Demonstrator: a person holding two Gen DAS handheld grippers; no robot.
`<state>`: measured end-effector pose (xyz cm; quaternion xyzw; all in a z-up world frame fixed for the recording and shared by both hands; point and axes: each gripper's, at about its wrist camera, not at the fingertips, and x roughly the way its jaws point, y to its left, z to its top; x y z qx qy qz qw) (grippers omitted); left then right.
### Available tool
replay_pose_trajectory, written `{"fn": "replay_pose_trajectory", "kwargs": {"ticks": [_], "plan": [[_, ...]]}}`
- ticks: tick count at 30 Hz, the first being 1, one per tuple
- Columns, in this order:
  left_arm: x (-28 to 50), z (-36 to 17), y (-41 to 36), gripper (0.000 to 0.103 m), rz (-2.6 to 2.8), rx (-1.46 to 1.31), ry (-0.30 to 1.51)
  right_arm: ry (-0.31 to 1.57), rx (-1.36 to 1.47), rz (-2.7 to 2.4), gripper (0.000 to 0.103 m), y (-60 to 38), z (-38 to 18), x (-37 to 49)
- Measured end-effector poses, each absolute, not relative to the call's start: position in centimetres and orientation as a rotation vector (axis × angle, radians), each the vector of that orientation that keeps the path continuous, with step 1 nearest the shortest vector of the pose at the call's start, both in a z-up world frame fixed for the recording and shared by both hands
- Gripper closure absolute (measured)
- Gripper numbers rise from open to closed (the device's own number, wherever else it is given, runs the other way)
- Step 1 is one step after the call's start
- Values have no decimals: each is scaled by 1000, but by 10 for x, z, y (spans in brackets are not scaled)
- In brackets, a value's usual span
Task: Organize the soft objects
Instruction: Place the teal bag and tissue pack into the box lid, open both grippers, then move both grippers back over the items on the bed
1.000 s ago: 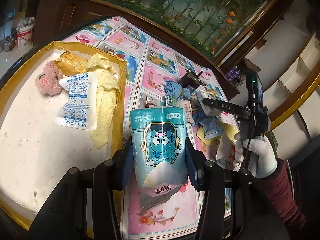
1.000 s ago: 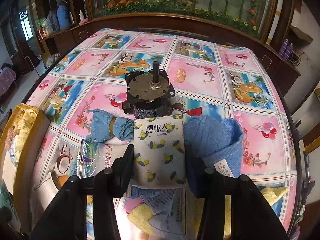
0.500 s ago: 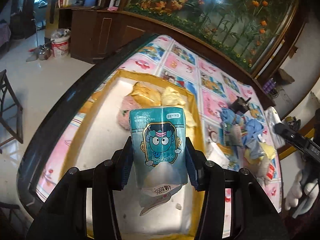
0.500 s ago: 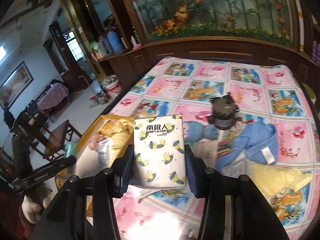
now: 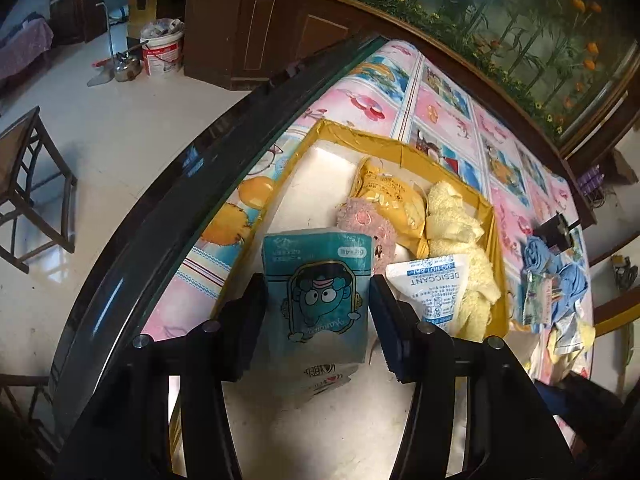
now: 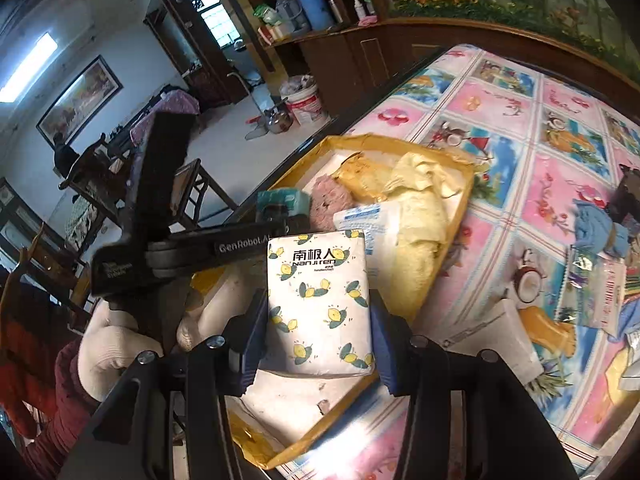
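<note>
My left gripper (image 5: 318, 312) is shut on a teal tissue pack (image 5: 318, 296) with a cartoon face, held over the yellow-rimmed tray (image 5: 352, 136). My right gripper (image 6: 318, 320) is shut on a white tissue pack (image 6: 318, 300) printed with lemons, held above the same tray (image 6: 464, 216). The tray holds a pink plush (image 5: 366, 226), a yellow packet (image 5: 386, 196), a yellow towel (image 5: 456, 236) and a white desiccant bag (image 5: 434, 288). The left gripper also shows in the right wrist view (image 6: 276, 210), left of the white pack.
Blue cloths (image 5: 560, 276), clear packets (image 5: 534, 298) and a dark motor part (image 5: 554, 232) lie on the patterned tablecloth right of the tray. The table's dark edge (image 5: 192, 184) runs left of the tray; the floor, a chair (image 5: 28, 184) and a bucket (image 5: 162, 50) lie beyond.
Both grippers have swung left with their packs, from over the pile of cloths to over the tray. The right gripper lifted the white pack off the table.
</note>
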<state>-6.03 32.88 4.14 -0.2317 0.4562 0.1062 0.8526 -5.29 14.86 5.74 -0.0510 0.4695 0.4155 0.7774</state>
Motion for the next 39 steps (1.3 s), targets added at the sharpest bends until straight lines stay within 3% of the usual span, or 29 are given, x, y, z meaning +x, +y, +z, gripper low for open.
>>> {"fn": "replay_pose_trajectory", "kwargs": {"ticks": [8, 11, 19, 21, 24, 27, 29, 30, 39], "plan": [[-97, 77, 333, 51, 194, -512, 812, 1008, -251, 901, 53, 179, 22, -58], [-107, 89, 330, 51, 187, -511, 755, 1001, -252, 927, 47, 176, 25, -61], [-130, 128, 297, 50, 252, -355, 614, 925, -101, 932, 47, 126, 54, -59], [-139, 138, 283, 27, 247, -318, 568, 880, -73, 919, 47, 107, 65, -59], [-147, 144, 258, 22, 153, -298, 505, 779, -46, 864, 47, 69, 80, -66], [-142, 142, 232, 22, 81, -274, 523, 614, -46, 731, 45, 25, 95, -78], [-135, 139, 213, 22, 47, -261, 567, 546, -26, 647, 26, -6, 100, -81], [-130, 136, 204, 22, 17, -265, 593, 535, -5, 617, 22, -24, 101, -79], [-102, 96, 147, 22, -93, -280, 778, 648, 239, 327, 22, -173, 74, -37]]}}
